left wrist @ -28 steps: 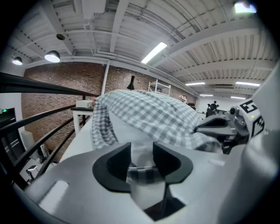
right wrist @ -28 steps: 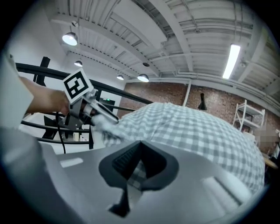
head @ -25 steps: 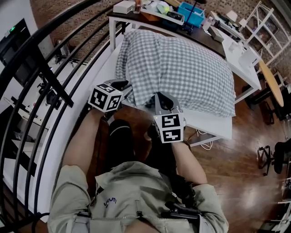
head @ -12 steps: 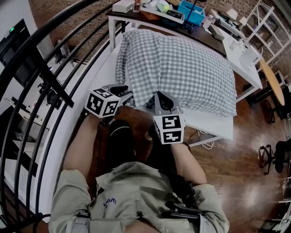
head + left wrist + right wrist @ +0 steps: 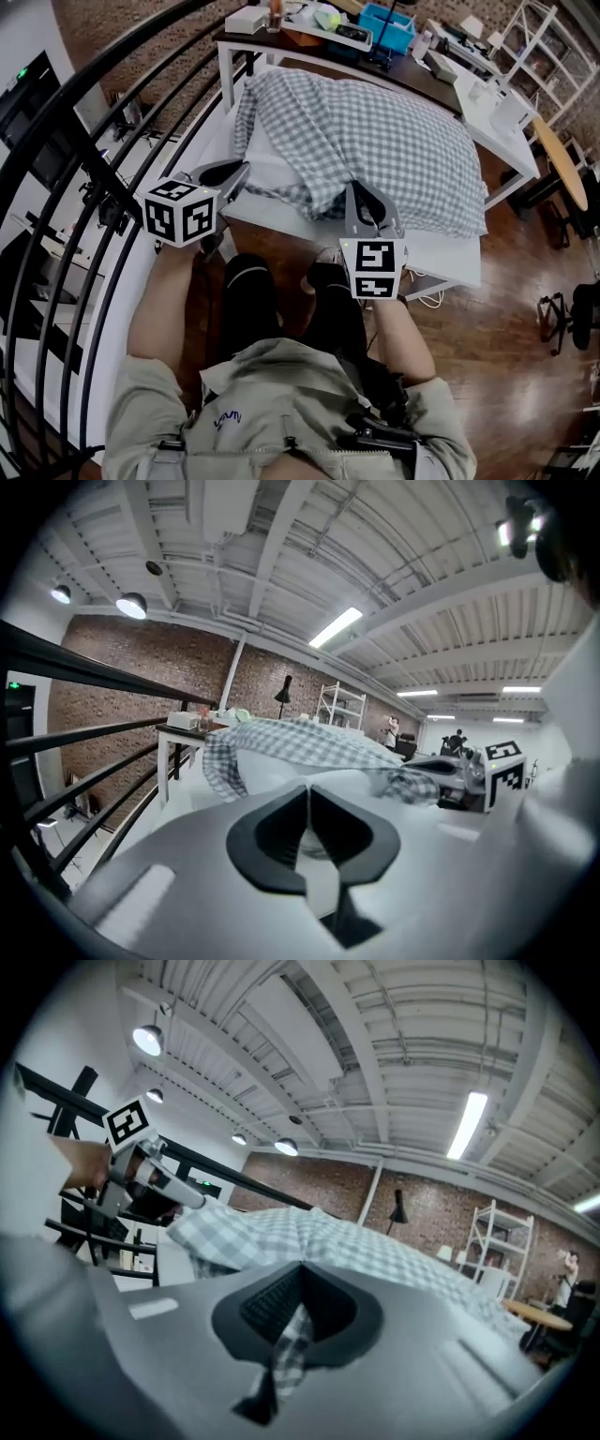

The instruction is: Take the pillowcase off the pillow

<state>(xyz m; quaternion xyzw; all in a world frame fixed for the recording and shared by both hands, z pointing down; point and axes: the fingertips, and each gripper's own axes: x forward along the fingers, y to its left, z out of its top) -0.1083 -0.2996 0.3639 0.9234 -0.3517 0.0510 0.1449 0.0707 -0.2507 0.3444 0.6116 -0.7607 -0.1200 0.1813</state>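
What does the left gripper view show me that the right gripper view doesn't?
Only the left gripper view: the left gripper shut on white fabric, apparently the bare pillow where the cover is pulled back. Only the right gripper view: the right gripper shut on a strip of the checked pillowcase. Both: the pillowcase draped over the pillow, the other gripper off to one side, and the brick wall behind.

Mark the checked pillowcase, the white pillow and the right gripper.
checked pillowcase [image 5: 394,141]: head view, middle of its top.
white pillow [image 5: 275,171]: head view, bared near corner.
right gripper [image 5: 361,192]: head view, between its fingertips.
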